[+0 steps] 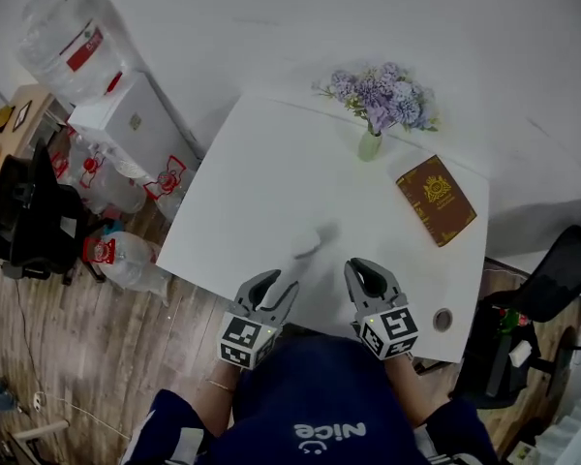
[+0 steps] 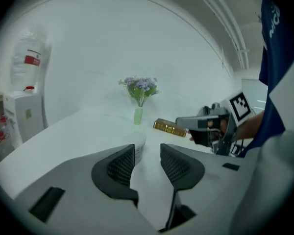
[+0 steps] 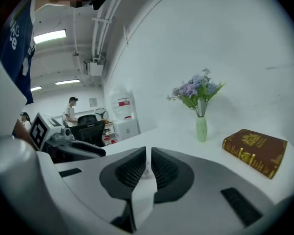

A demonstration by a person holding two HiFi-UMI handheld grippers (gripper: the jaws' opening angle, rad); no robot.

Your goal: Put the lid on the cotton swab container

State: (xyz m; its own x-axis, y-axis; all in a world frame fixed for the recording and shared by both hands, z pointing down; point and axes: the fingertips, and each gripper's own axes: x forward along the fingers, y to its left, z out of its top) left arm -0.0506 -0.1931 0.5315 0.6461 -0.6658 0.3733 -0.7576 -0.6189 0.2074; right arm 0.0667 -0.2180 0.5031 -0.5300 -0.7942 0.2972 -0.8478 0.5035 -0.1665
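the left gripper is held released, its jaws set apart, and only bare table is seen through the gap. the right gripper is clenched, its jaws all but meeting, and nothing is seen gripped in them. a pale round thing, taken to be the cotton swab container, is stood on the table just ahead of the left gripper, past the tip of its left jaw, and ahead and to the left of the right gripper. it is too faint for it to be told whether the lid is on, and no separate lid can be made out. a vase of flowers and a book are seen further ahead, well apart from both grippers.

the container is judged light and hard to see against the white top, so it could be knocked over or pushed away by a misjudged reach. nothing can be picked up by the right gripper until its jaws are parted. a lid set down tilted would likely not be seated.
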